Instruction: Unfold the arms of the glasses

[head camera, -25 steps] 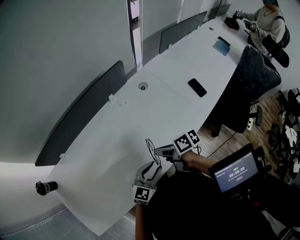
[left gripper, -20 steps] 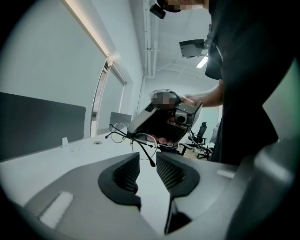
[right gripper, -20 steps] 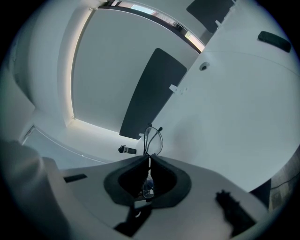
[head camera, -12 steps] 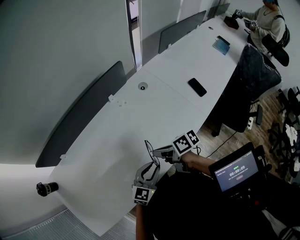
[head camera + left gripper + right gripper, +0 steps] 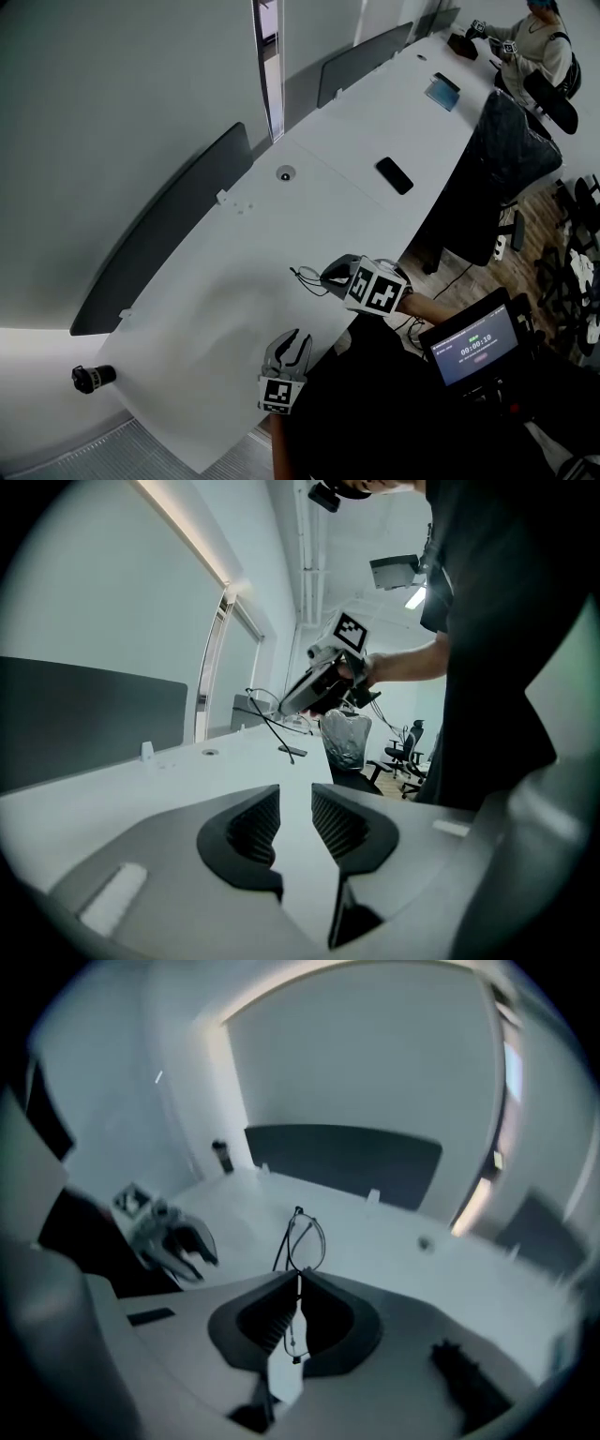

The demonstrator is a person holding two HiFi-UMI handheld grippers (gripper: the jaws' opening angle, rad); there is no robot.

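Note:
Thin wire-rimmed glasses (image 5: pixel 305 277) hang in the air above the white table (image 5: pixel 225 281), gripped by my right gripper (image 5: pixel 328 278). In the right gripper view its jaws (image 5: pixel 298 1279) are shut on the frame; one lens (image 5: pixel 306 1241) sticks out beyond the tips, and a thin arm angles down beside it. My left gripper (image 5: pixel 292 336) sits lower, near the table's front edge, apart from the glasses. Its jaws (image 5: pixel 295 799) have just closed a little but still show a gap with nothing between them. From there the glasses (image 5: pixel 270 710) appear ahead, with one arm slanting down.
A black phone (image 5: pixel 395 174) and a blue booklet (image 5: pixel 442 91) lie farther along the table. Dark divider panels (image 5: pixel 159 234) line its far side. A small black cylinder (image 5: pixel 92 376) sits at the left. A lit screen (image 5: pixel 472 343) and office chairs (image 5: pixel 511 141) stand at the right.
The right gripper has rolled over and carried the glasses up and away over the table. The left gripper has drawn back toward the table's edge, away from the glasses.

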